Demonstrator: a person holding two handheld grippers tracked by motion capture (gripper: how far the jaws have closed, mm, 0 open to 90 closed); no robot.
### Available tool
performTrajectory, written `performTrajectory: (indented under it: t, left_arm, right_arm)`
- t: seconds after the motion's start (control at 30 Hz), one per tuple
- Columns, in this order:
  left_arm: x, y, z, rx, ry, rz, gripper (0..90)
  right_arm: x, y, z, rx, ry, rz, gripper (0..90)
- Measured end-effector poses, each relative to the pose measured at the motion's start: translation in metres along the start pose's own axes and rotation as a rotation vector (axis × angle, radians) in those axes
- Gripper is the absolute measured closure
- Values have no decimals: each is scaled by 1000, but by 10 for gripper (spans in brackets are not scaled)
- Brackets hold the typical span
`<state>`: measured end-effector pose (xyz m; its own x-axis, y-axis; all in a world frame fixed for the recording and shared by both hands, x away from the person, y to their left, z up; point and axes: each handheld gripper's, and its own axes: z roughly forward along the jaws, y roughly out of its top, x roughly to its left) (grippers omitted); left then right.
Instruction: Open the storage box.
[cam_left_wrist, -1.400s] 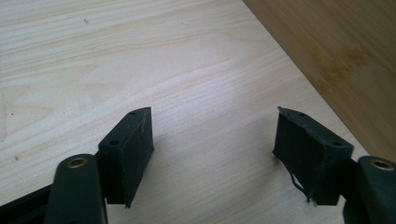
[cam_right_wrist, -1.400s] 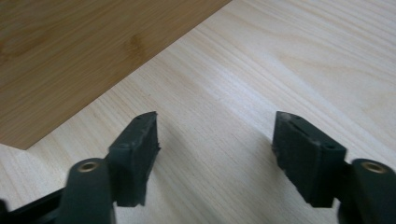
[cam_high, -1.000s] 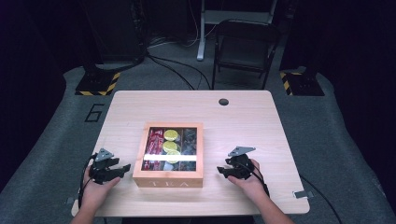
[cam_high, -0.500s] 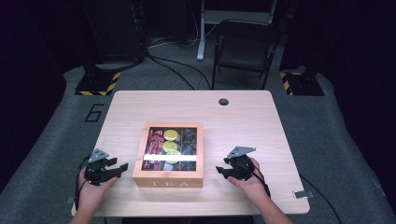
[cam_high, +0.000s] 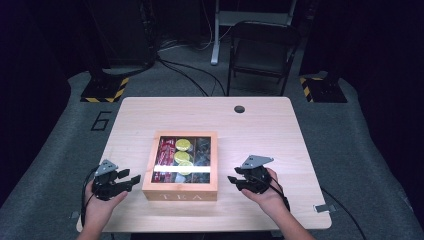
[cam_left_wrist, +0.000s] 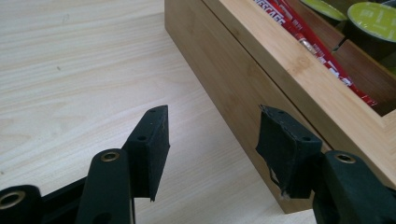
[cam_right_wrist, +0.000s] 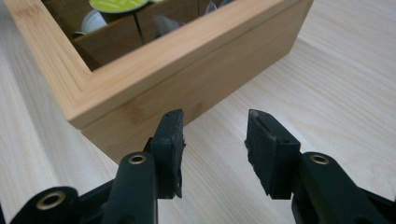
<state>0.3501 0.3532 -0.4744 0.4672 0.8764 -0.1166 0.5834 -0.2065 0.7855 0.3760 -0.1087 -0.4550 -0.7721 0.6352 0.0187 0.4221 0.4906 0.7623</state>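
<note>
A wooden tea box (cam_high: 180, 187) sits near the front-middle of the light wooden table (cam_high: 260, 125), its window lid flat on top and the letters TEA on the side facing the person. Through the lid show red stick packets (cam_high: 165, 152) along the 9 o'clock side and yellow-green capsules (cam_high: 183, 145) toward the middle and 12 o'clock. The left gripper (cam_high: 126, 181), held in the person's left hand (cam_high: 100, 207), hovers at 9 o'clock from the box, just beside its near left corner and apart from it; its jaws are spread with only bare table between them, and they have just been closing a little. In the left gripper view the left gripper (cam_left_wrist: 212, 140) looks along the box's side wall (cam_left_wrist: 243, 79), which runs away toward 1 o'clock, with the red packets (cam_left_wrist: 317, 44) visible behind the lid. The right gripper (cam_high: 235, 181), in the right hand (cam_high: 267, 195), stands at 3 o'clock from the box, near its right front corner and not touching it; its jaws are also parted and empty, and have just been closing. In the right gripper view the right gripper (cam_right_wrist: 215, 140) faces the box corner (cam_right_wrist: 88, 116), which lies at 11 o'clock from the pads.
</note>
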Motion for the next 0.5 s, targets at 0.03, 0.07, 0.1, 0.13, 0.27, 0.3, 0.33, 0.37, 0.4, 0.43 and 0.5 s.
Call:
performTrajectory:
  t: [0.03, 0.07, 0.1, 0.13, 0.27, 0.3, 0.33, 0.37, 0.4, 0.43, 0.5]
  left_arm:
    - [0, 0, 0, -9, 7, -2, 433]
    - [-1, 0, -2, -14, 11, -7, 432]
    - [0, 0, -3, -12, 7, -9, 428]
    - [1, 0, -4, -16, 6, -14, 423]
    - [2, -1, -4, -19, 11, -29, 419]
    - [3, -1, -4, -17, 11, -30, 419]
    - [3, -2, -4, -17, 11, -32, 419]
    - [3, -2, -4, -17, 13, -31, 418]
    - [3, -2, -4, -17, 13, -31, 418]
    - [3, -2, -4, -16, 14, -31, 418]
    - [4, -2, -4, -5, 9, -31, 418]
  right_arm:
    - [2, 3, -1, -6, -7, -2, 559]
    - [3, 4, -3, -6, -5, -8, 559]
    - [5, 7, -4, -6, -1, -1, 559]
    - [6, 8, -5, -11, 4, 3, 567]
    - [20, 12, -11, -31, 33, -1, 633]
    - [24, 12, -11, -41, 42, -11, 648]
    - [27, 12, -12, -45, 45, -18, 658]
    - [30, 11, -12, -47, 52, -25, 662]
    - [33, 11, -12, -49, 57, -23, 673]
    - [34, 10, -13, -48, 67, -29, 683]
    - [39, 8, -13, -54, 76, -38, 703]
